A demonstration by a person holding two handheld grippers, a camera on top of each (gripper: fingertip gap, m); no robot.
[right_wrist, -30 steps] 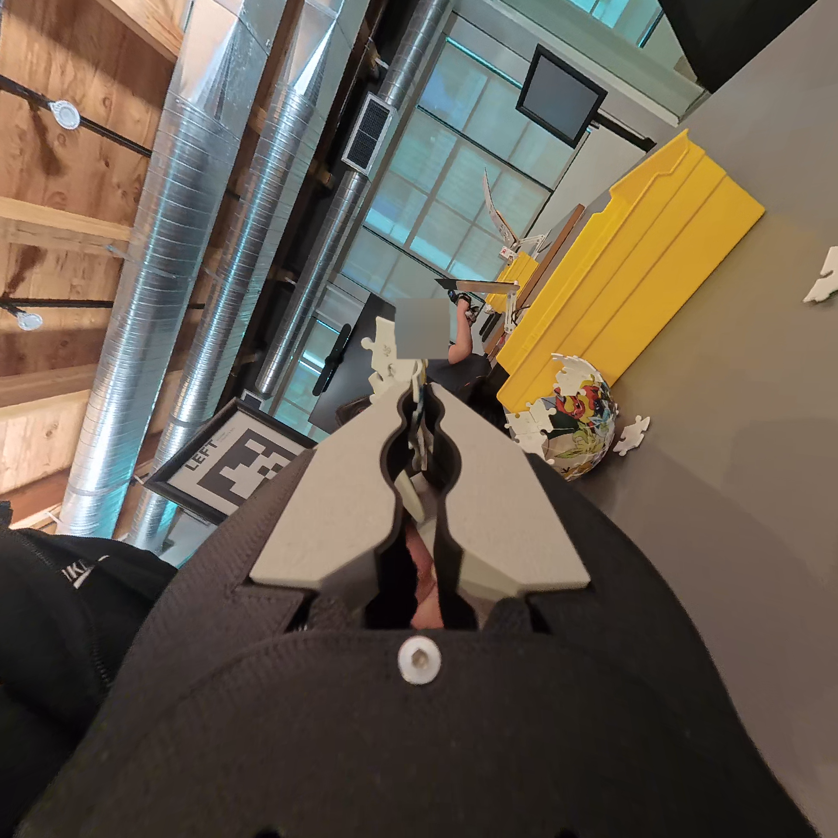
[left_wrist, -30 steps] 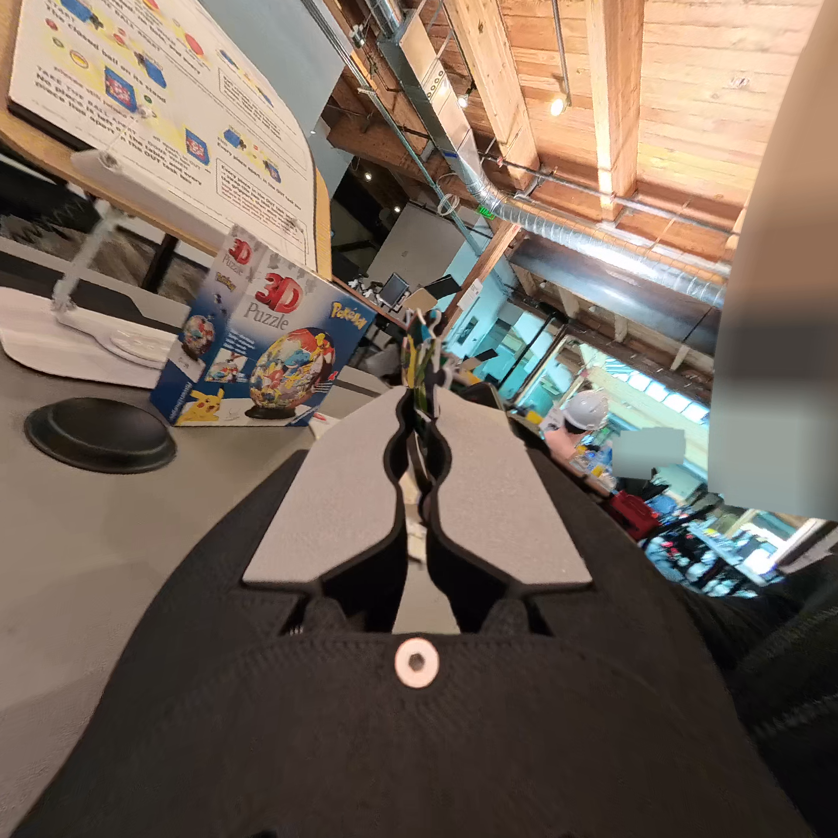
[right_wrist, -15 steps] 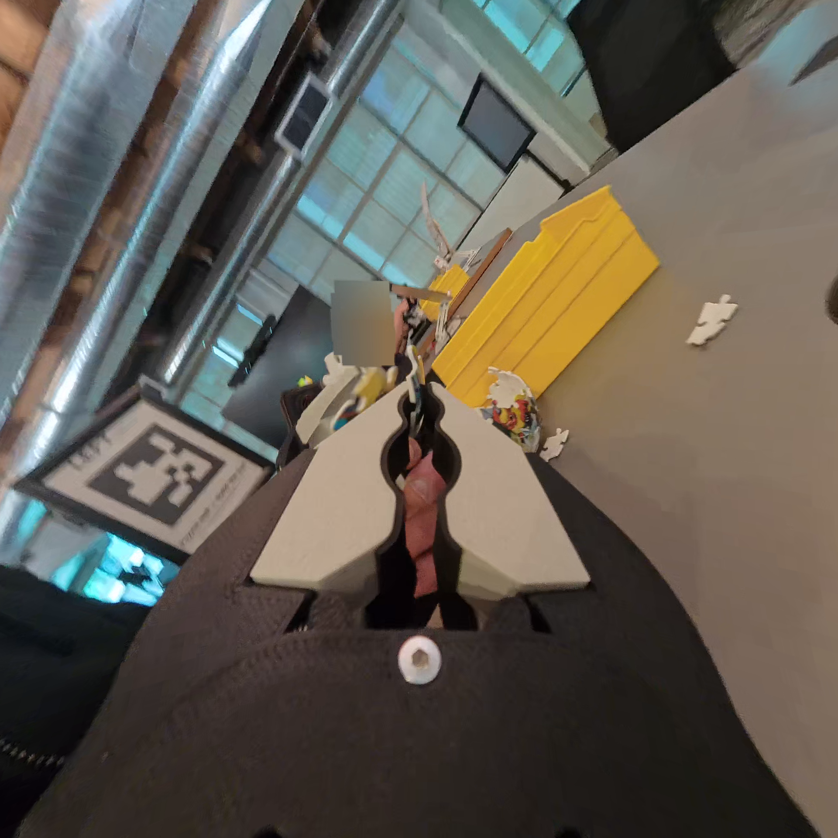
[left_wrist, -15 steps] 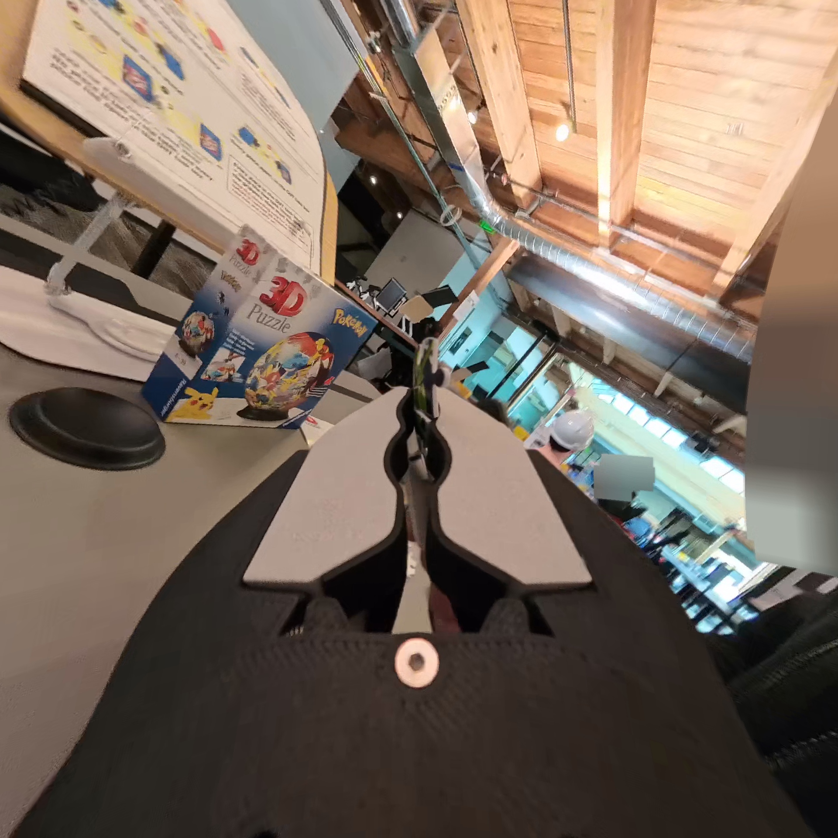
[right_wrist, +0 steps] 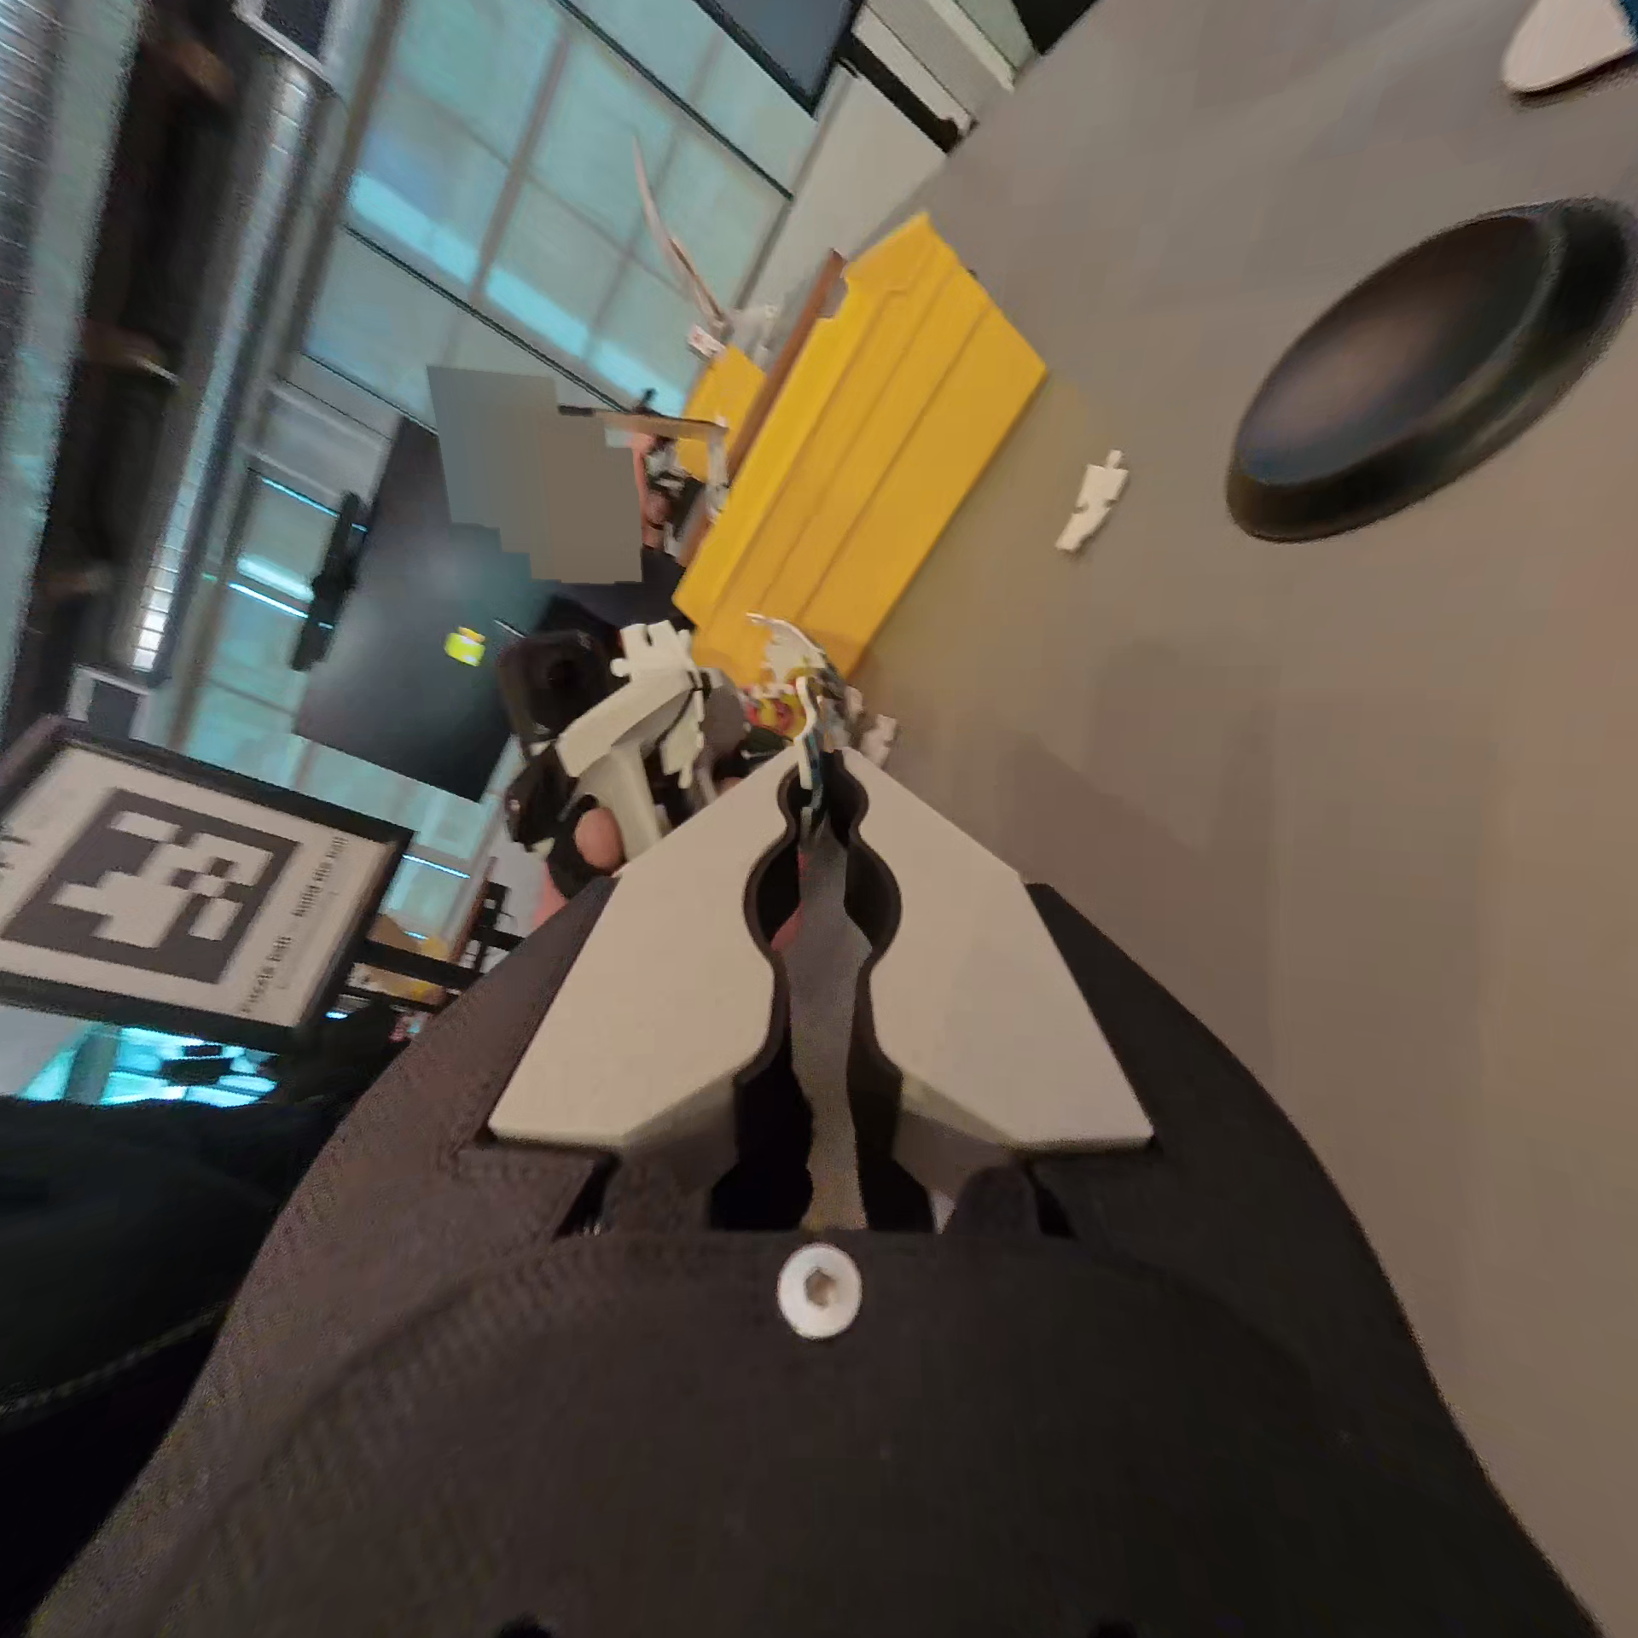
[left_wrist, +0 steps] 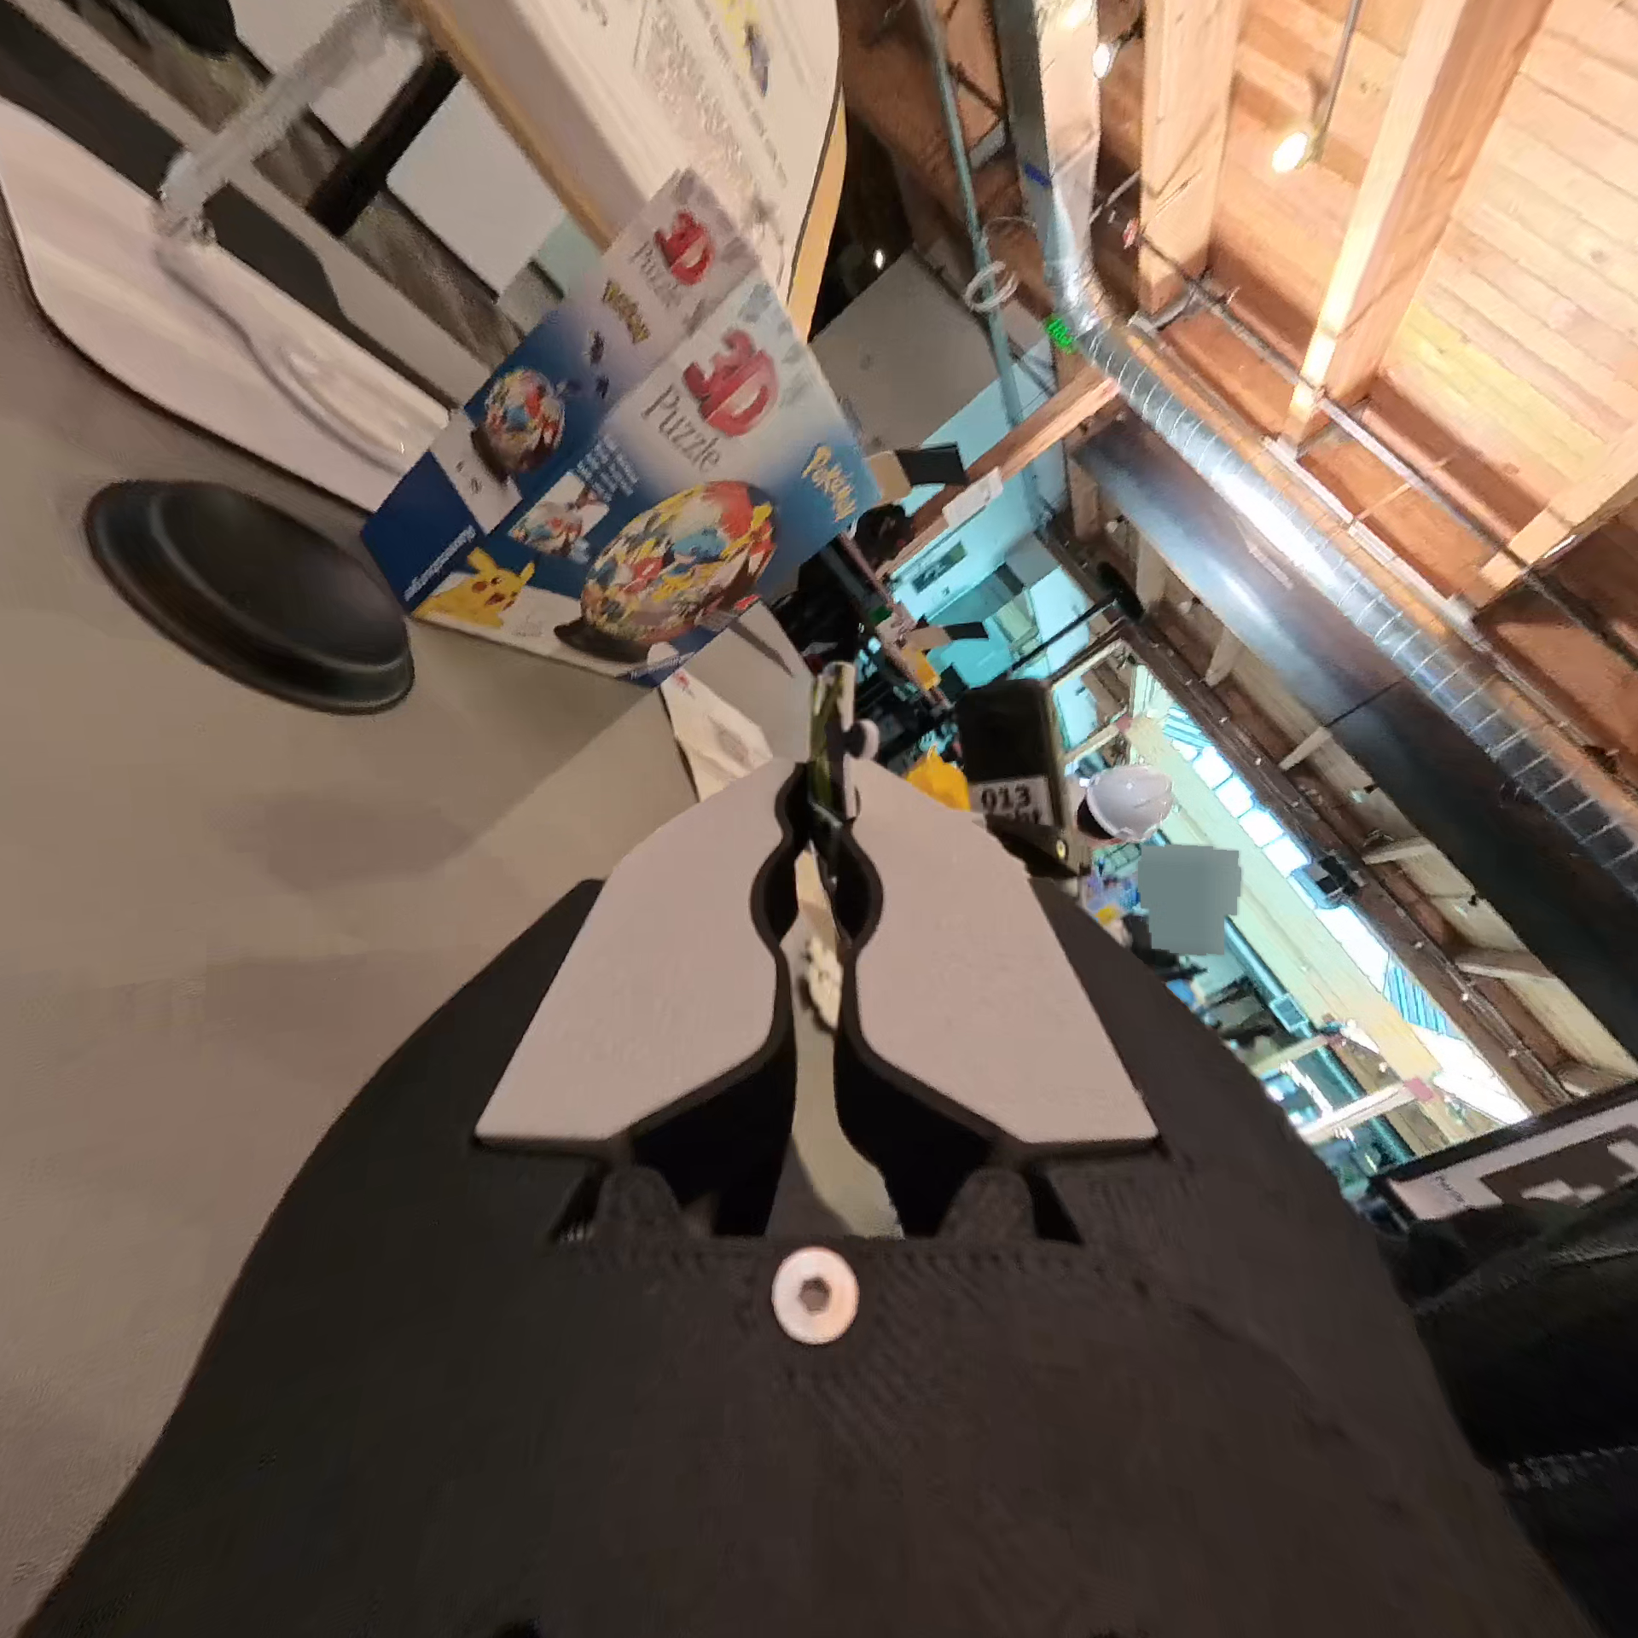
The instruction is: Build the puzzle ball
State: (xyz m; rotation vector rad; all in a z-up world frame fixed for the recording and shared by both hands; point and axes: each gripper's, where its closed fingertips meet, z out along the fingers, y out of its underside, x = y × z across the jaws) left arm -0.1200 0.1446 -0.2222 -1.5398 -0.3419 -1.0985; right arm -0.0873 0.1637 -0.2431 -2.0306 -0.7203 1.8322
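A thin puzzle piece [left_wrist: 829, 718] stands edge-on, pinched in the clenched left gripper [left_wrist: 822, 784]. The right gripper [right_wrist: 820, 780] likewise clamps a curved printed piece [right_wrist: 811, 722]. Beyond, the partly built ball [right_wrist: 780, 687] rests against a yellow tray [right_wrist: 869, 461] on the grey table [right_wrist: 1241, 798].

Right gripper [right_wrist: 820, 767] clamps puzzle piece [right_wrist: 811, 740]; left gripper [right_wrist: 660, 709] at 10 o'clock; yellow tray [right_wrist: 851, 470] at 12.

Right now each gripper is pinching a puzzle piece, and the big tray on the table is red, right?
Not quite: the tray is yellow, as the right wrist view shows. Yes, the left gripper and right gripper each pinch a puzzle piece.
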